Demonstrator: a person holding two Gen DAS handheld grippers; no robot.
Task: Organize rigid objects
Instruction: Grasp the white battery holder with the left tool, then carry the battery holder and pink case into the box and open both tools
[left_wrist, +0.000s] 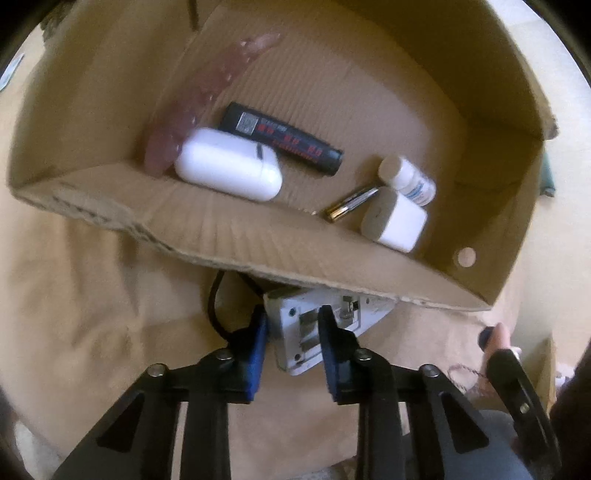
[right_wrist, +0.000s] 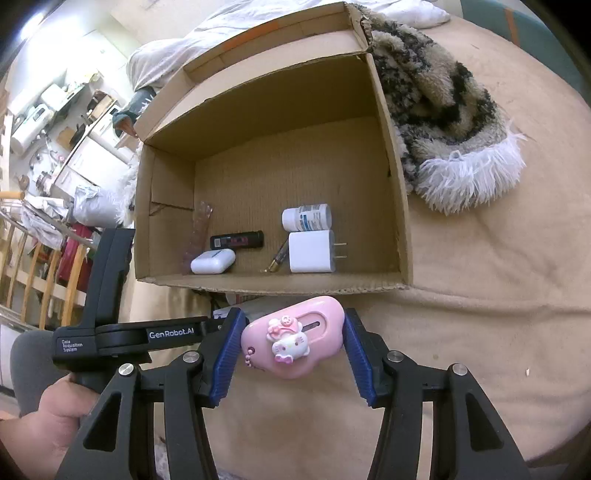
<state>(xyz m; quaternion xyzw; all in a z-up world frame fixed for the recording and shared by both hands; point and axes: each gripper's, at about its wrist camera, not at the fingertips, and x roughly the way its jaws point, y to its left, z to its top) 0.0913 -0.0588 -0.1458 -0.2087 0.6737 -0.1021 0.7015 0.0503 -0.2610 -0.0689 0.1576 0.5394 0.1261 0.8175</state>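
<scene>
The left gripper (left_wrist: 291, 332) pinched a white plug-in device (left_wrist: 314, 332) between its blue pads, just outside the near wall of the cardboard box (left_wrist: 258, 243); the device's far end was hidden under the box edge, and a black cord (left_wrist: 214, 306) at its ten o'clock ran out of sight there too, so what the device was could not be told. The right gripper (right_wrist: 293, 343) clamped a pink case (right_wrist: 291, 345) with a cat figure on top, held short of the box's near rim. Inside the box lay a white earbud case (right_wrist: 213, 261), and at its one o'clock a black tube (right_wrist: 236, 240) whose red print was too blurred to read. A pinkish clear strip (right_wrist: 197, 232) leaned at the case's eleven o'clock, faint and hard to make out. Toward three o'clock sat a white charger (right_wrist: 312, 252), a small battery (right_wrist: 279, 257) touching its left side, and a white bottle (right_wrist: 306, 218) lying at its twelve o'clock. A furry blanket (right_wrist: 443, 110) crowded the box's right wall.
</scene>
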